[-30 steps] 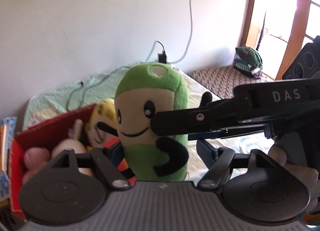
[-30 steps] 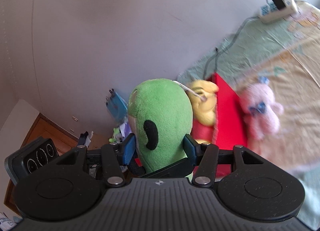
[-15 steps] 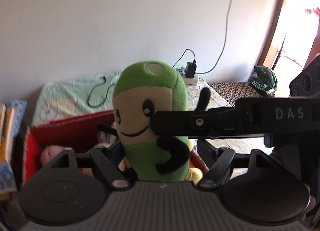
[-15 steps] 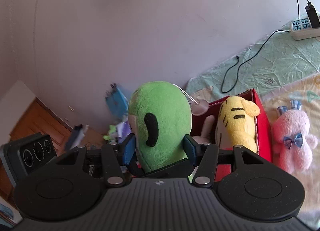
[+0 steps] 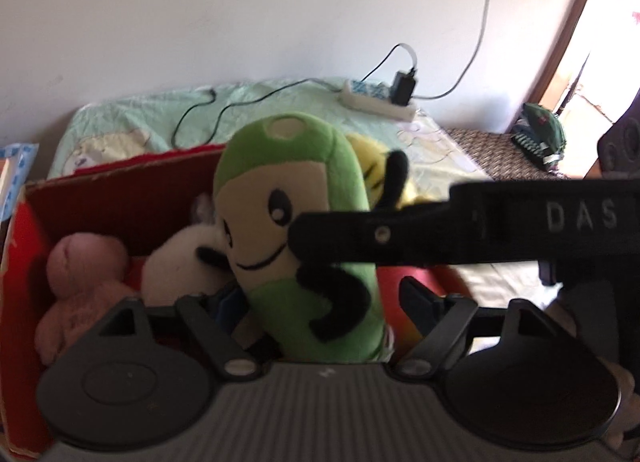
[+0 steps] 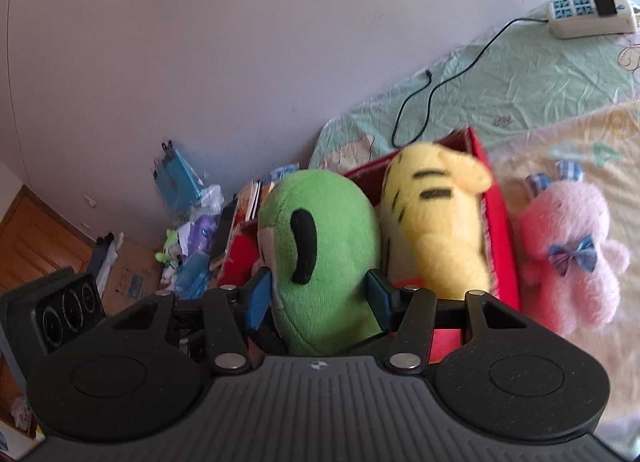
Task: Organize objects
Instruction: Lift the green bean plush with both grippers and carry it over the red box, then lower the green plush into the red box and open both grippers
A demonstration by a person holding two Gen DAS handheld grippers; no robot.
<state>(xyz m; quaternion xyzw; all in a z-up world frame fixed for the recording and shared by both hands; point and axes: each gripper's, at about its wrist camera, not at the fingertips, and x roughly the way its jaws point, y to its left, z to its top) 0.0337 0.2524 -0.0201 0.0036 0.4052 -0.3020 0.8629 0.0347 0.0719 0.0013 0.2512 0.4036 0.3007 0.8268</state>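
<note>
The right tool [image 6: 318, 294], stamped "DAS" (white letters on its arm), squeezes the green plush [image 6: 320, 254] above the red box [image 6: 498, 222] of toys, while the left tool [image 5: 320, 302] gapes around it.

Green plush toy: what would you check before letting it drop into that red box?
1. Grip: the right tool pinches the green plush from both sides. Ok.
2. Left tool out of the way: it is open, but the plush sits between its fingers. Not ok.
3. Plush over the red box: it appears so in the left wrist view. Ok.
4. Free room inside: the yellow plush, white plush and a pink plush crowd the box. Cannot tell.
5. All toys boxed: a bow-tied pink plush lies outside, beside the box. Not ok.
</note>
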